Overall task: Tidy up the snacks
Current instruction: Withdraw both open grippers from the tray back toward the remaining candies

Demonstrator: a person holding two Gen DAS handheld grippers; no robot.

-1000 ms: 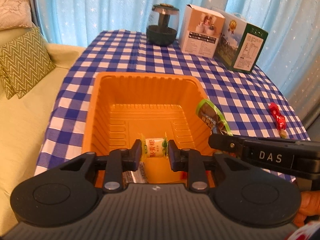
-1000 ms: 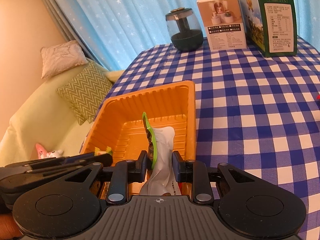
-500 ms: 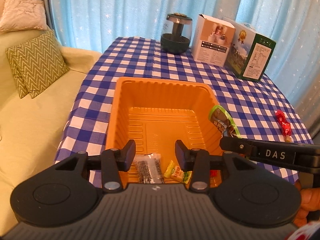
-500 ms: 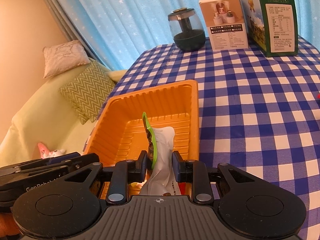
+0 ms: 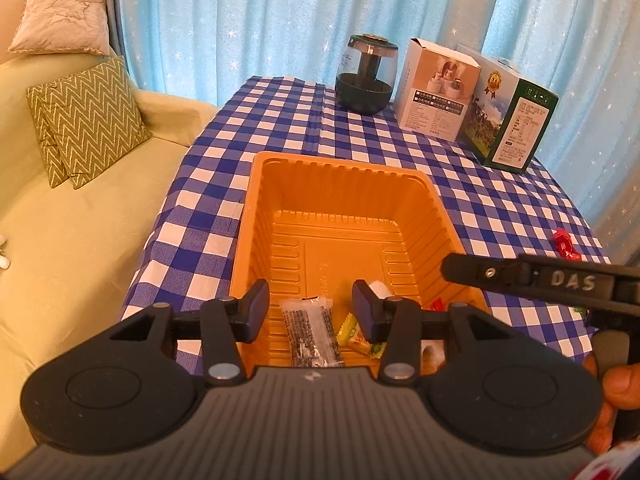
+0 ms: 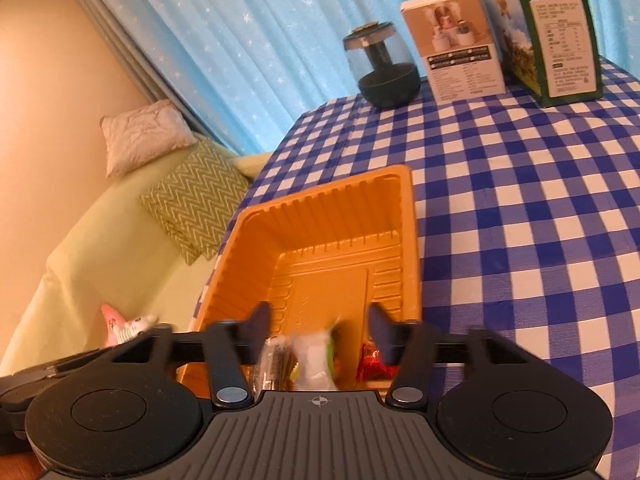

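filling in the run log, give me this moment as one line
left tool: open, jaws just opening, nothing gripped | right tool: open, jaws just opening, white-green packet released | orange tray: holds snacks | red candy: on tablecloth

Pale blue sheer curtain [image 5: 280, 20] with small white stars, spanning the far side ahead of the tool, daylight glowing through. Grey drape edge [image 6: 132, 56] to its left. Peach-beige plain wall [image 6: 52, 80], far left. Light green fabric sofa [image 5: 68, 240] to the left, alongside the table. On it: green cushion with white zigzag pattern [image 5: 88, 120], upright against the backrest; cream crinkled cushion [image 5: 60, 20] above it on the sofa top. Table under blue-and-white checked cloth [image 5: 288, 120], directly ahead and below.
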